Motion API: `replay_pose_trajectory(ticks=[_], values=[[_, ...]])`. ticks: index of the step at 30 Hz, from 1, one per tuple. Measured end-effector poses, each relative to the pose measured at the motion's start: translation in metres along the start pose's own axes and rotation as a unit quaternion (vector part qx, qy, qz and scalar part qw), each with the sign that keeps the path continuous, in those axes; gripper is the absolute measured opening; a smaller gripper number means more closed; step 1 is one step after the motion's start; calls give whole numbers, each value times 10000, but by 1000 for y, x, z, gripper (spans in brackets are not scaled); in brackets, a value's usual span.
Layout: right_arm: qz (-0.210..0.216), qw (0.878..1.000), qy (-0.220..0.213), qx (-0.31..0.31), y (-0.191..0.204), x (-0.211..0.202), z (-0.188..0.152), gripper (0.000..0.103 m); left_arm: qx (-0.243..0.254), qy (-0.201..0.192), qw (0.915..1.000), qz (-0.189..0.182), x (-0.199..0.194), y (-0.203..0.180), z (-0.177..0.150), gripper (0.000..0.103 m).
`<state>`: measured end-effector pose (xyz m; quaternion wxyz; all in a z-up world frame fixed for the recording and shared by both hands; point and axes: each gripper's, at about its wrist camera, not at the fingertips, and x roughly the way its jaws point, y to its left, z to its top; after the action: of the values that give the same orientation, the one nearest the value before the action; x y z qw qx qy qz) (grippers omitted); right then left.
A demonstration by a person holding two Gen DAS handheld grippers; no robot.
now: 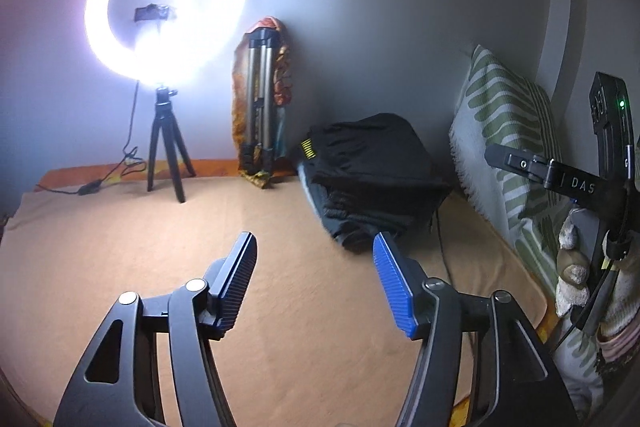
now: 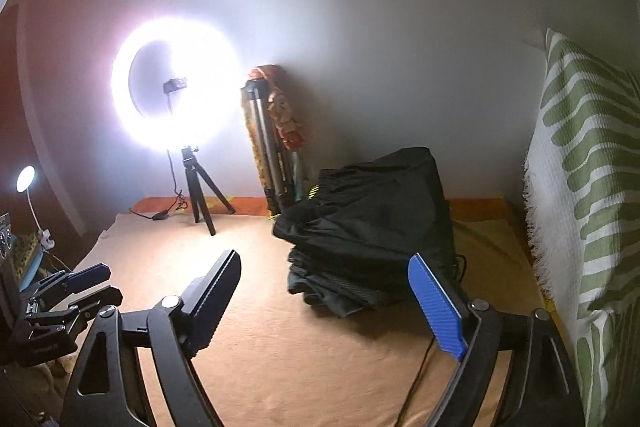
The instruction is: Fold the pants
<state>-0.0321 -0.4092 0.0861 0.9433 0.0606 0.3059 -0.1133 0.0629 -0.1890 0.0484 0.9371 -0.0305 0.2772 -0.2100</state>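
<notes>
A tan bed sheet [image 2: 280, 347] lies lit by a ring light [image 2: 176, 87]. Folded black pants [image 2: 372, 227] sit stacked near the pillow [image 2: 580, 187]. Left tongs [image 1: 314, 267] and right tongs [image 2: 324, 291] gape wide, empty.

text "DAS" | on right tool's [image 1: 576, 183] black arm | remainder cut off

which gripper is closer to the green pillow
Right. The right gripper sits just beside the pillow; the left gripper is further off, with the right one between.
</notes>
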Motion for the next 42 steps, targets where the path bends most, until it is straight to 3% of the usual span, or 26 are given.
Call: replay_pose_trajectory(ticks=[2,11,20,26,42], values=[[64,10000,20,-4,12,0,-7,90,16,-14,9999,111,-6,7,-6,68],[-30,9995,-91,-305,59,1,-39,103,-60,70,9994,348,-16,32,-26,71],[-448,9973,-290,-498,86,-1,-58,103,-28,110,9995,297,-20,32,-34,71],[-751,9969,-171,-187,80,2,-72,103,199,164,9992,299,-19,26,-43,71],[-784,9969,4,58,69,13,-87,103,302,357,9986,236,-13,23,-57,71]])
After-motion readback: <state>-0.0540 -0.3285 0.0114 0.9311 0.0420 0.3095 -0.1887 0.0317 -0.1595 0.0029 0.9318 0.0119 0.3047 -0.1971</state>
